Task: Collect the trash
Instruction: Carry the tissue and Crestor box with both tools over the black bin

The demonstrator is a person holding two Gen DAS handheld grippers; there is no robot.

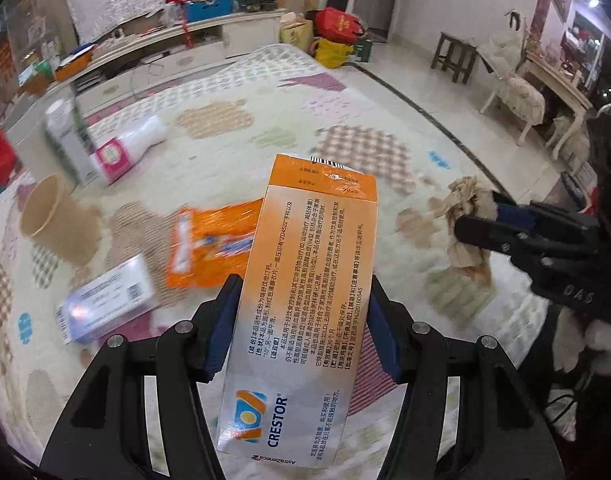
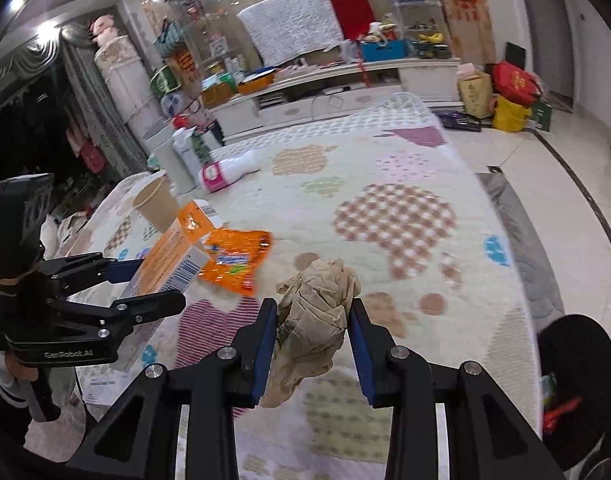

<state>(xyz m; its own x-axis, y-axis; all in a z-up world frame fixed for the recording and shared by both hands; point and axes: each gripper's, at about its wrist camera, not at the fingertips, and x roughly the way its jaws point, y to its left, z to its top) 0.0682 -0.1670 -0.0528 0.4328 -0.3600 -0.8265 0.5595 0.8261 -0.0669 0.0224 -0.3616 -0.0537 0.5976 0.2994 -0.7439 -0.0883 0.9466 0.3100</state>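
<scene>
Over on the left of the quilted, patchwork-printed table [image 1: 305, 92] a brown paper cup [image 1: 59, 220] lies on its side, mouth open, nothing visible inside it. Behind it stands a white carton [image 1: 67, 140] with a white bottle [image 1: 125, 146], pink-labelled, lying just beside it. Nearer, a flat bluish box [image 1: 105, 300] rests on the cloth, and next to that a crinkly orange wrapper [image 1: 209, 244], shiny and flattened. The left gripper [image 1: 301, 328] has its jaws closed on a smooth orange-and-white cardboard box [image 1: 305, 300], a long rectangular pack printed CRESTOR, raised above the cloth with its far end tipped up; seen from the right wrist, that box [image 2: 165, 264] hangs above the wrapper [image 2: 235, 258] and near the cup [image 2: 155, 202]. Further right, the right gripper [image 2: 311, 340] has its blue-padded jaws narrowed around a wad of crumpled brown paper [image 2: 313, 316], soft and creased, also off the surface; the left wrist view shows the same wad [image 1: 467, 220] pinched at the tip of that gripper [image 1: 481, 216]. The cloth ahead of both tools is bare apart from its printed patches, and the right edge of the table [image 2: 517, 280] drops to pale glossy floor tiles [image 2: 565, 184]. At the lower right of the right wrist view sits a black bin [image 2: 577, 344] with something red and green inside, too hidden to name.
</scene>
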